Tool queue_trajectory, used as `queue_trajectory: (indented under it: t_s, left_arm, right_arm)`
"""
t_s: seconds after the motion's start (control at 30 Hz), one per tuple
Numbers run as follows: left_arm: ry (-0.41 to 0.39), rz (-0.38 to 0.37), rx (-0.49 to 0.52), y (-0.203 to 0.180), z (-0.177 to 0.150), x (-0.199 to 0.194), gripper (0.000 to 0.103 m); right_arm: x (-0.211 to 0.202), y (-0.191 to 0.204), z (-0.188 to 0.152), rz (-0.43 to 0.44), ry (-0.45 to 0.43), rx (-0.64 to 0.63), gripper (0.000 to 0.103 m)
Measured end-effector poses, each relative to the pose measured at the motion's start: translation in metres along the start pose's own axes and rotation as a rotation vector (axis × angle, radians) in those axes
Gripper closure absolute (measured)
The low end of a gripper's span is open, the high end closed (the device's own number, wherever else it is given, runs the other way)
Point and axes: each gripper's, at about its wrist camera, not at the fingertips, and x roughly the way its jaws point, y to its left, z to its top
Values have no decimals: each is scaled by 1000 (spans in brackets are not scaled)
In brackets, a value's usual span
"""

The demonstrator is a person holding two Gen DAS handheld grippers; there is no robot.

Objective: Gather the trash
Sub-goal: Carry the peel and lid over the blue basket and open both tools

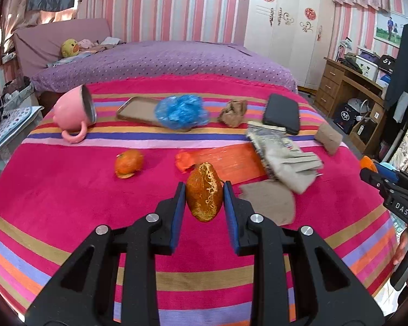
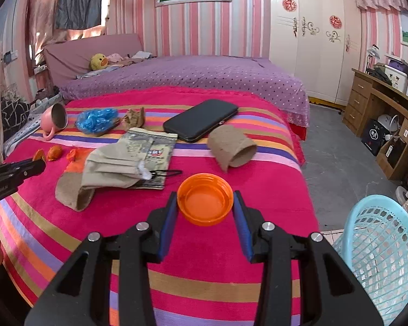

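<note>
My left gripper is shut on a piece of orange peel, held above the striped bedspread. My right gripper is shut on an orange plastic cap, hollow side up. A light blue mesh basket stands on the floor at the bed's right corner. On the bed lie another orange peel, an orange wrapper, a blue plastic wad, crumpled brown paper, a cardboard tube and a flattened tube.
A pink mug lies on its side at the back left. A tray, a black case and a printed pouch with beige cloth also lie on the bed. A wooden desk stands at the right.
</note>
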Motion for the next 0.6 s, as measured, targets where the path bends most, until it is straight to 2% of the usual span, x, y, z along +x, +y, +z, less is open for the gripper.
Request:
queue_trajectory:
  t_s: [0.4,0.6]
  left_arm:
    - [-20,-29,26,-44,3,-4,76]
    - [-61,-22,38,-68,12,-13,76]
  right_arm:
    - [-6,-19,-3,5,-8,7,63]
    - [-16,-42,0,-6,-24,30,63]
